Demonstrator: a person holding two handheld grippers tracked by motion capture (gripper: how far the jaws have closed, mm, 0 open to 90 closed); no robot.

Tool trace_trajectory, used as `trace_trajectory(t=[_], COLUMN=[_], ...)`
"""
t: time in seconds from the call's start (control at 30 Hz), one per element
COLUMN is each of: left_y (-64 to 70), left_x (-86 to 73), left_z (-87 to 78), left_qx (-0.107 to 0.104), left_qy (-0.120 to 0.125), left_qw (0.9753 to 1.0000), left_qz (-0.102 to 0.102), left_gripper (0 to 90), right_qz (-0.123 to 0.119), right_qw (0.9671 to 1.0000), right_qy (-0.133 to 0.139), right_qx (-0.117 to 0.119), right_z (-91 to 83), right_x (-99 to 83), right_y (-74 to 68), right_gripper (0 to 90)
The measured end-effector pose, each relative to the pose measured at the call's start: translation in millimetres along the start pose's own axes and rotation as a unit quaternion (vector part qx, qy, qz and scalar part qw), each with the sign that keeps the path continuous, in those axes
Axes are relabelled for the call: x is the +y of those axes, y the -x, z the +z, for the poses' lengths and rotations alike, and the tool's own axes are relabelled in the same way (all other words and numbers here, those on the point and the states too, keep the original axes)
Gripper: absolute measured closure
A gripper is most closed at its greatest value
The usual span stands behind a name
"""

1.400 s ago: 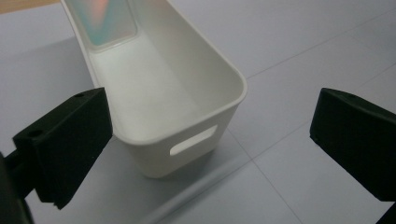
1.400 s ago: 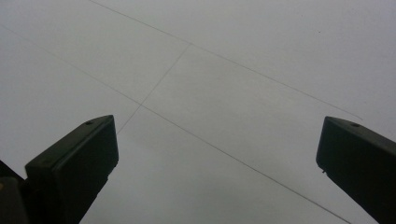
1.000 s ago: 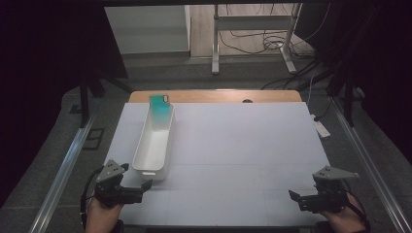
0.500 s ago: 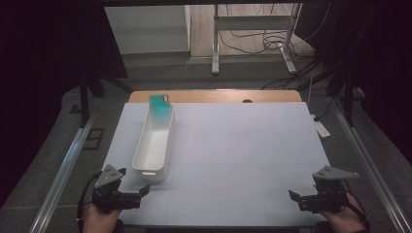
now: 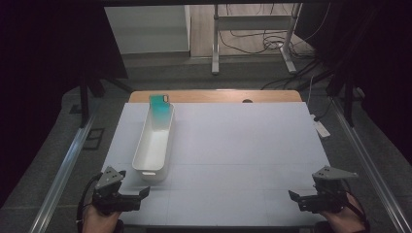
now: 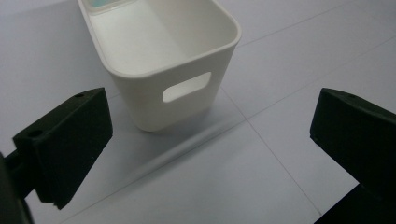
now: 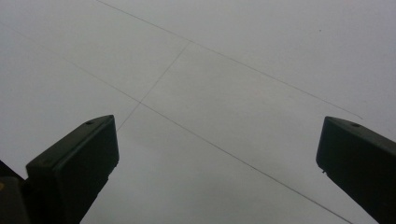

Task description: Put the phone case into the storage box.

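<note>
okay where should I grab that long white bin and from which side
Probably by the near end wall of the white bin, over its rim above the handle cut-out. That end faces the open left hand-held gripper, and a thin wall suits two jaws, one inside, one outside. Come from the person's side.

Dim overall; the white worktop (image 5: 233,145) is softly lit from above while surroundings left and right fall into black. The bin (image 6: 159,60) casts a soft near shadow; close jaws look slightly blurred.
</note>
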State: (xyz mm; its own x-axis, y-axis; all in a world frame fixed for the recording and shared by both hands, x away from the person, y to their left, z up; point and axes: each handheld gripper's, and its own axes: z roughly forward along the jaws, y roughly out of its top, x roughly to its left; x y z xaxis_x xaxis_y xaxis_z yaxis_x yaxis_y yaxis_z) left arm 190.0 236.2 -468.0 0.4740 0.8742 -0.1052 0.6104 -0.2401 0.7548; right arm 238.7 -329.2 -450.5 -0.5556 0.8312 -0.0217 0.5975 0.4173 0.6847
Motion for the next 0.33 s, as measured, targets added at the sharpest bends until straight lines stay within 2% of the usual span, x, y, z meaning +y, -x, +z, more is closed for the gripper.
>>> trace_trajectory(t=[0.33], left_y=[0.2], left_x=[1.5], left_z=[2.9], left_qx=[0.000], left_qy=[-0.011], left_qw=[0.9999], left_qz=[-0.001], left_gripper=[0.3], right_qz=[-0.003], right_qw=[1.0000], right_qy=[-0.003], right_qx=[-0.001], right_z=[0.7], right_x=[-0.1], right_y=[-0.2], right_gripper=[0.0])
